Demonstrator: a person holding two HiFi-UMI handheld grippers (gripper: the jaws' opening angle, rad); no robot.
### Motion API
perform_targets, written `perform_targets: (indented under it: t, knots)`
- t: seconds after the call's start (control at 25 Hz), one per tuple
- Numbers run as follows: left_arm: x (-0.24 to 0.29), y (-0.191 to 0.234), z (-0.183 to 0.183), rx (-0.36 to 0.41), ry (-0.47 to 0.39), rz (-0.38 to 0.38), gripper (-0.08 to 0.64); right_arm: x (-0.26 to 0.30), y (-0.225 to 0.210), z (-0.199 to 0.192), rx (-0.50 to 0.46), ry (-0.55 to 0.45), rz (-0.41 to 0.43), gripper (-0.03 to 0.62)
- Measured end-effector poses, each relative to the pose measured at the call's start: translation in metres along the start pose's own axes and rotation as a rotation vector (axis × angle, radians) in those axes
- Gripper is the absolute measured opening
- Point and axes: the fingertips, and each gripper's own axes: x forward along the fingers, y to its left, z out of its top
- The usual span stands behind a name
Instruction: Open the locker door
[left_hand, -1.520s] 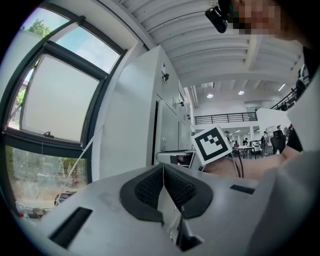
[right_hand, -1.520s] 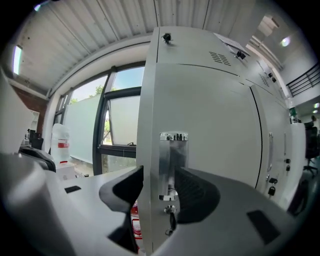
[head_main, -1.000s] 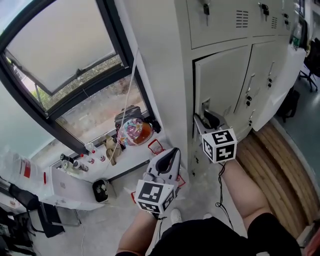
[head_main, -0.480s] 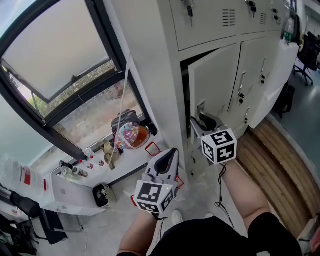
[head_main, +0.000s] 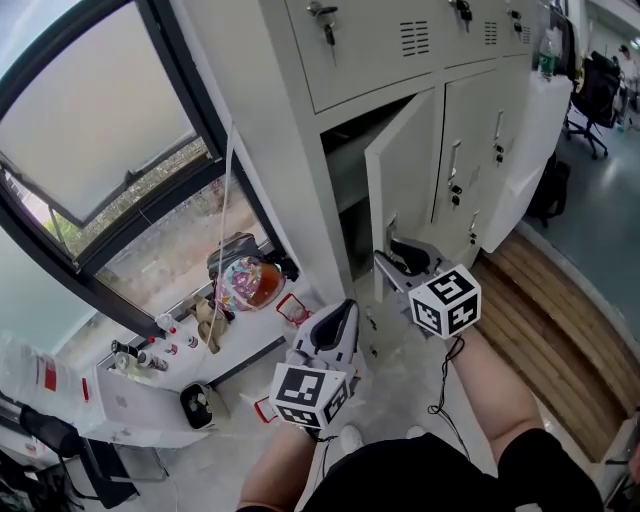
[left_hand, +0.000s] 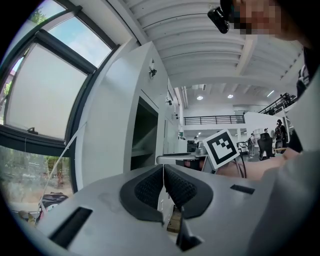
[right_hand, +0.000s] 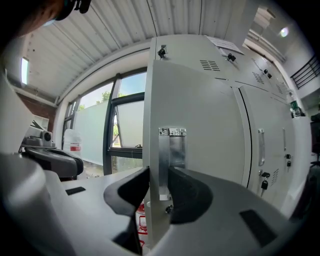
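The half-open locker door (head_main: 405, 190) stood edge-on before me. Free room lay left of it into the compartment (head_main: 345, 170), while the cluttered windowsill (head_main: 238, 335) hemmed my left side.

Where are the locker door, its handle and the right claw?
locker door (head_main: 405, 180): head view, middle of the open panel.
door handle (right_hand: 172, 145): right gripper view, metal plate above the pads.
right claw (right_hand: 159, 189): right gripper view, midway between its tips.

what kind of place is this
Probably an office's locker corner: a bank of pale metal lockers by a large window, with what looks like an office chair on the open floor beyond.
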Motion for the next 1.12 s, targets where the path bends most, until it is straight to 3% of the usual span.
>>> perform_targets:
  t: [0.72, 1.12]
  knots:
    - [0.039, -0.051, -0.008, -0.017, 0.017, -0.114, 0.02, -0.067, -0.021, -0.006, -0.023, -0.033, 0.211, 0.172]
    - [0.056, -0.071, -0.01, -0.013, 0.025, -0.131, 0.02, -0.096, -0.038, -0.008, -0.032, -0.035, 0.286, 0.176]
